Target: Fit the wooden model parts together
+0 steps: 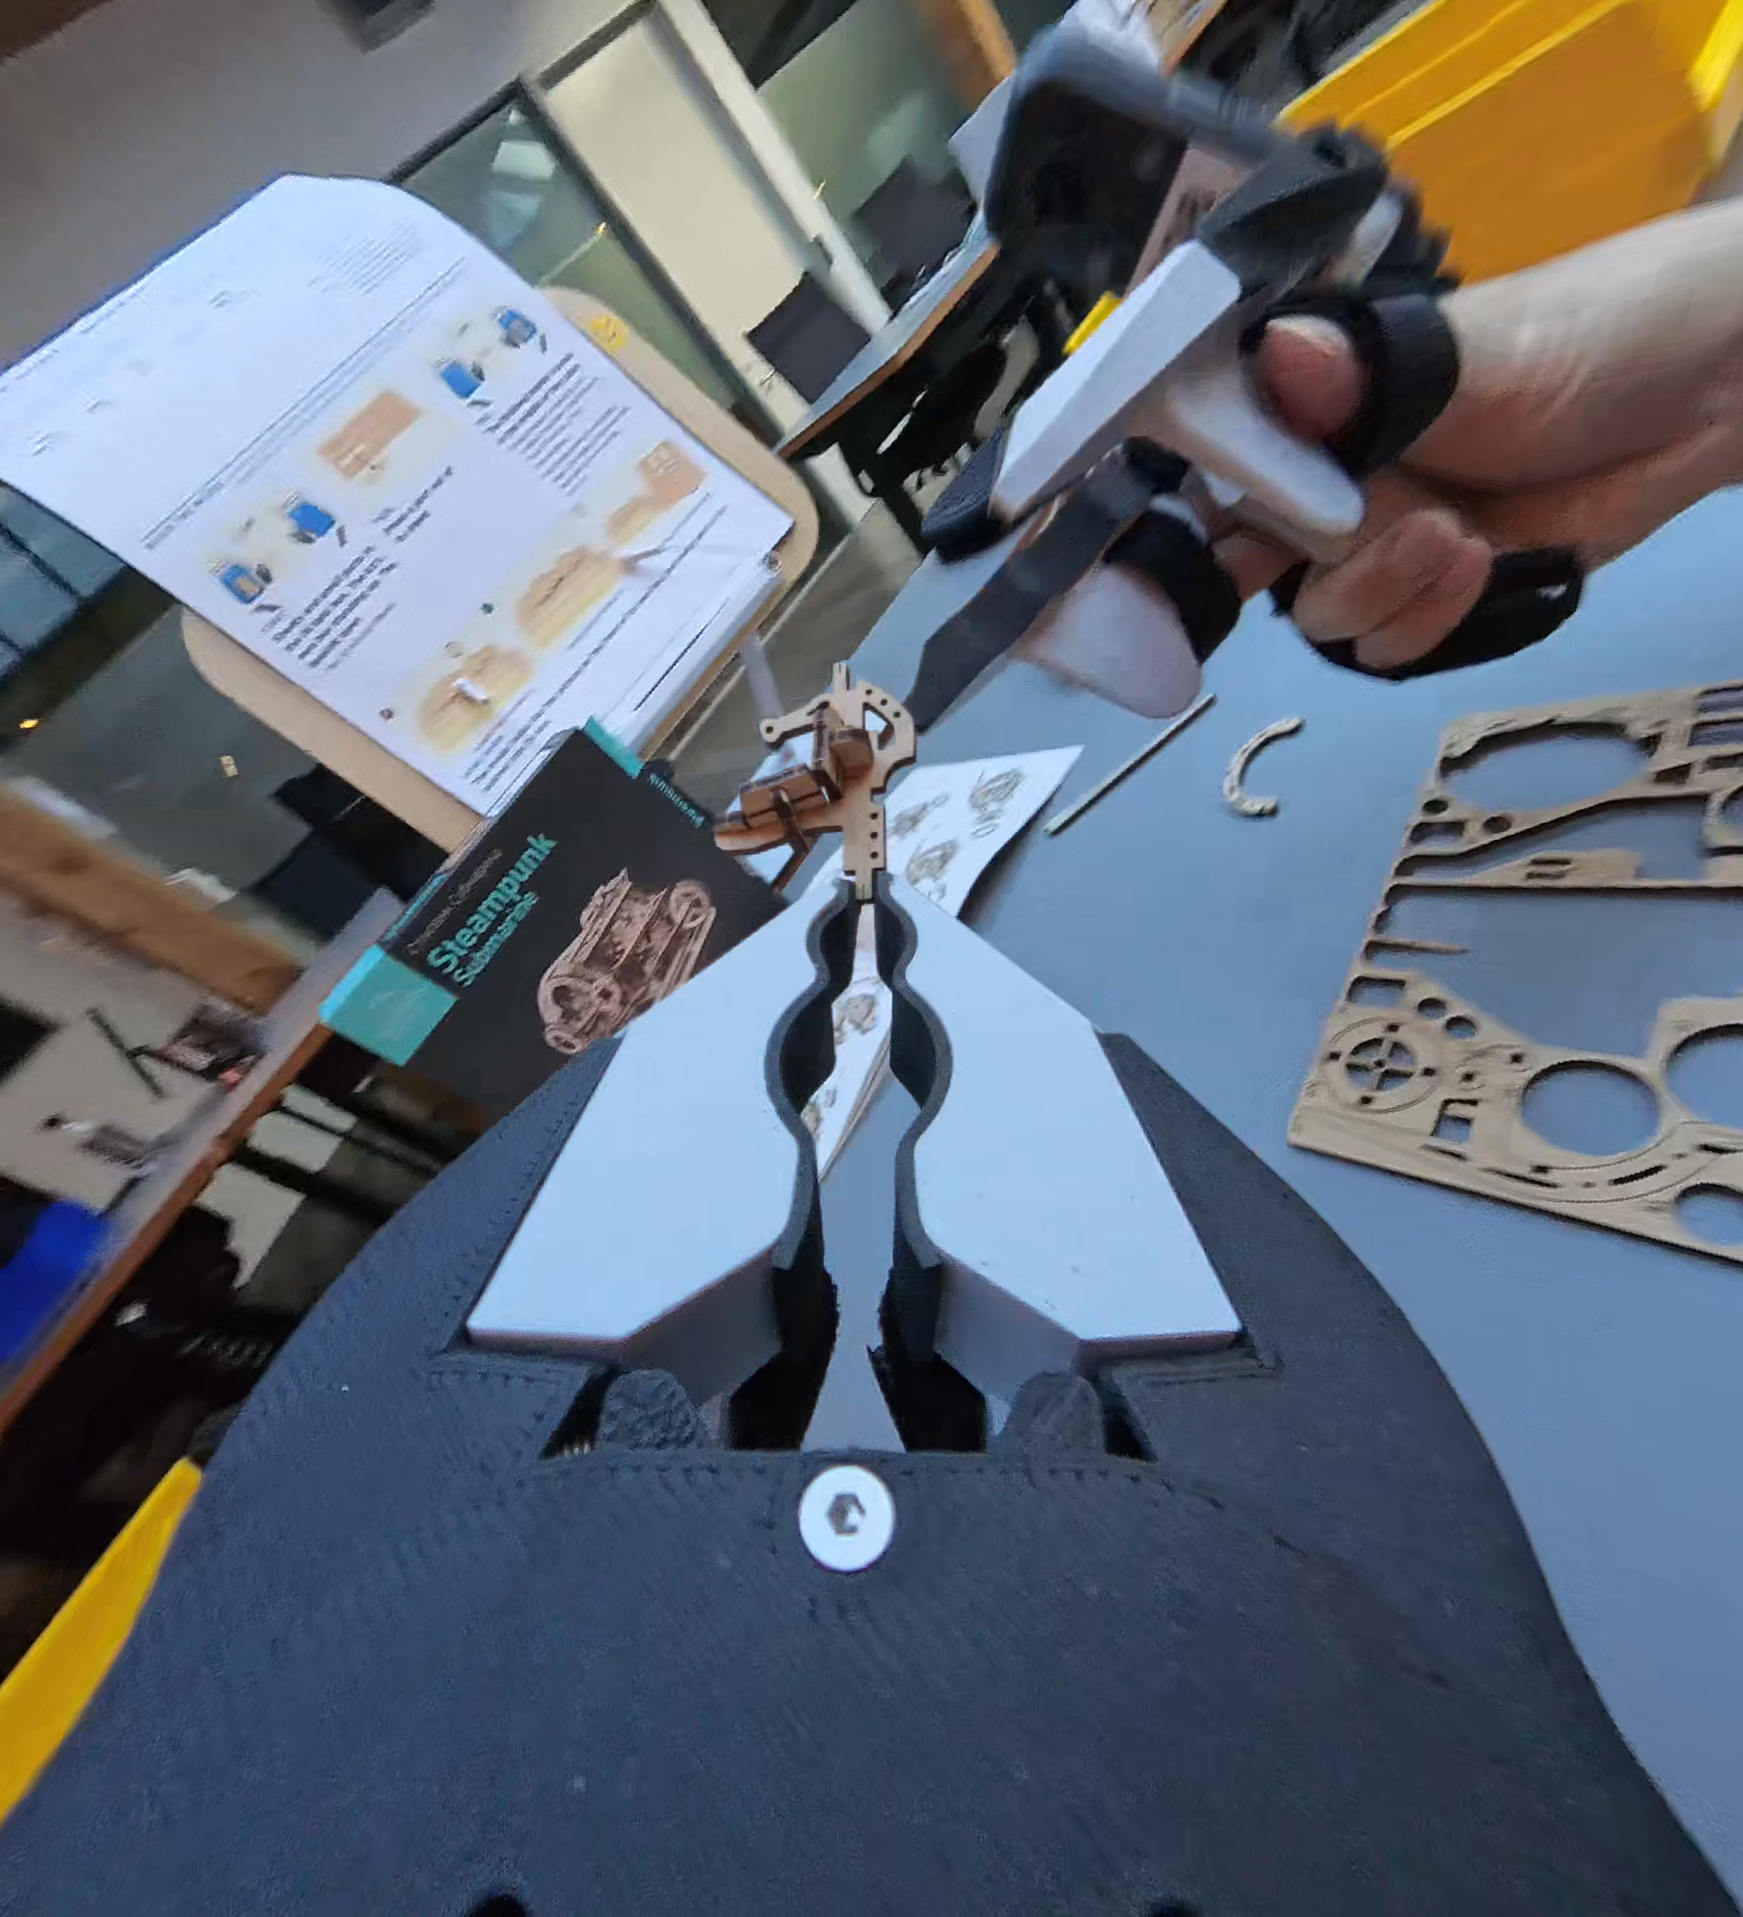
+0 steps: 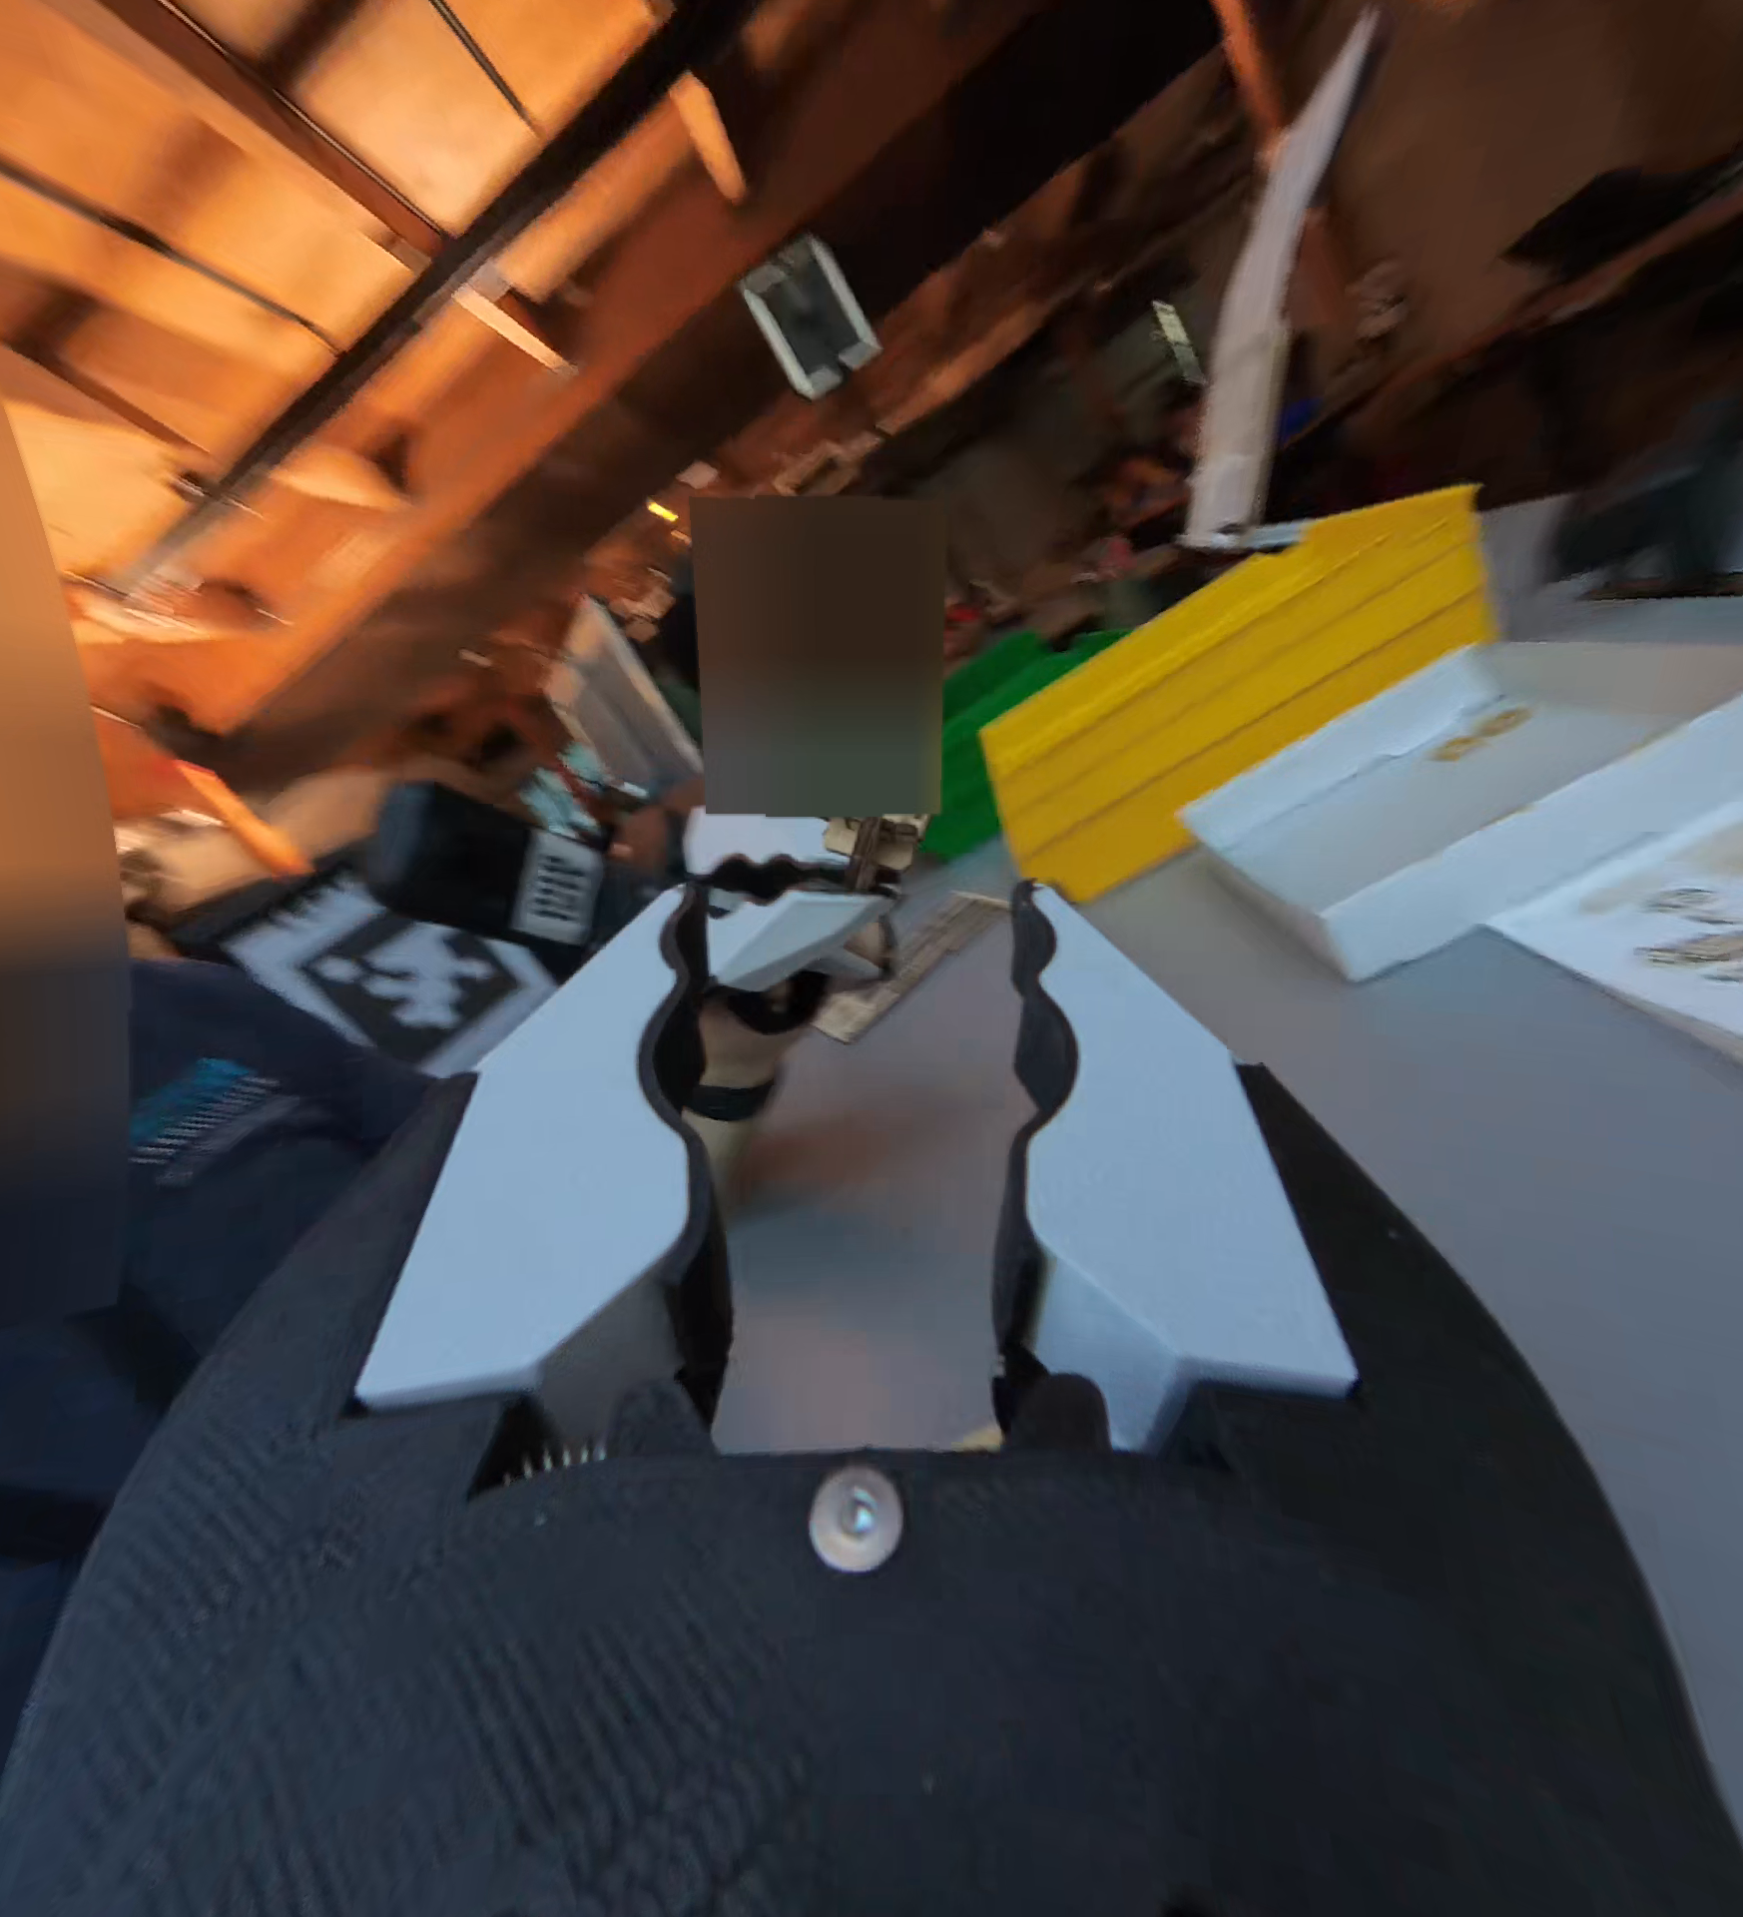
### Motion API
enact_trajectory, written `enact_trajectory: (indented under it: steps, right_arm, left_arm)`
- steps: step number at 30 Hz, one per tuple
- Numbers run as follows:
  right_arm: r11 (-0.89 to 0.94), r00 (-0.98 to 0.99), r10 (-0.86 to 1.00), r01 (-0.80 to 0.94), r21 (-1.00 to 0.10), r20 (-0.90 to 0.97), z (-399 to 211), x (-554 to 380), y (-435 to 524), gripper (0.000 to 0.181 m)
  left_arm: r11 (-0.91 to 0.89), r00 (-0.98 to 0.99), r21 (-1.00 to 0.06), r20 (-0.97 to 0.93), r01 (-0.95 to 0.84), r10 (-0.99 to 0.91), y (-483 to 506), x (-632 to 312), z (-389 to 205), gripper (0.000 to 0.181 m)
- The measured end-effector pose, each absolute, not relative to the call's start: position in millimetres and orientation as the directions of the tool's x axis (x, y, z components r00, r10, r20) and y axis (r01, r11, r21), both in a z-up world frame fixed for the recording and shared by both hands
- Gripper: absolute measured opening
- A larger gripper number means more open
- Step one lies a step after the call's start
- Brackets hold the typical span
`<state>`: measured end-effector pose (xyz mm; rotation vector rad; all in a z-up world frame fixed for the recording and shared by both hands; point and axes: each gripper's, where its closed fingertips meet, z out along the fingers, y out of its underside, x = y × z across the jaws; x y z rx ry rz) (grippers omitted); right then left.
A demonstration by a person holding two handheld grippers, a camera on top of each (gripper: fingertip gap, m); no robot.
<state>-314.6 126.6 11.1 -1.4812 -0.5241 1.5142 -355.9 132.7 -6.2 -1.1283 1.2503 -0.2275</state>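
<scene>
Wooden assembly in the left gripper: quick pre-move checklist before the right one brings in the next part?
1. Left gripper shut on the wooden assembly: ok, pinched by its lower strip.
2. Assembly held clear of the table: ok, it is raised above it.
3. Right gripper open and empty: ok, nothing between its fingers.
4. Next part chosen: cannot tell; a curved wooden piece and a thin stick lie loose on the table.
5. Which slot takes the next part: cannot tell, the joints are too small to see.
6. Parts sheet within view: ok, flat on the table.
</scene>
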Motion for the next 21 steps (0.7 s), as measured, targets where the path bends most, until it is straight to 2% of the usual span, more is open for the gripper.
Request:
enact_trajectory:
  steps: [2, 5, 9, 12, 21]
  right_arm:
    - [-0.439, 0.273, 0.825, -0.243, -0.865, -0.495, -2.0, -327.7, 130.0, 0.043]
    - [-0.484, 0.304, 0.801, -0.179, -0.857, -0.516, -16.7, -342.8, 127.9, 0.021]
    - [-0.546, 0.287, 0.759, -0.209, -0.811, -0.584, -25.9, -346.9, 131.0, 0.021]
    - [-0.580, 0.231, 0.733, -0.278, -0.766, -0.639, -20.8, -346.7, 131.5, 0.016]
    - [-0.575, 0.216, 0.713, -0.364, -0.733, -0.667, -14.8, -341.7, 135.5, 0.012]
  left_arm:
    - [0.492, 0.378, -0.724, -0.679, -0.483, -0.629, 138.1, -354.4, -14.3, 0.001]
    - [0.528, 0.353, -0.647, -0.753, -0.550, -0.555, 140.7, -348.8, -23.9, 0.002]
    - [0.535, 0.341, -0.653, -0.747, -0.536, -0.571, 134.7, -336.8, -29.3, 0.001]
    - [0.539, 0.366, -0.656, -0.749, -0.528, -0.553, 135.8, -334.2, -25.2, 0.001]
    - [0.531, 0.408, -0.680, -0.731, -0.505, -0.547, 135.0, -330.7, -20.4, 0.001]
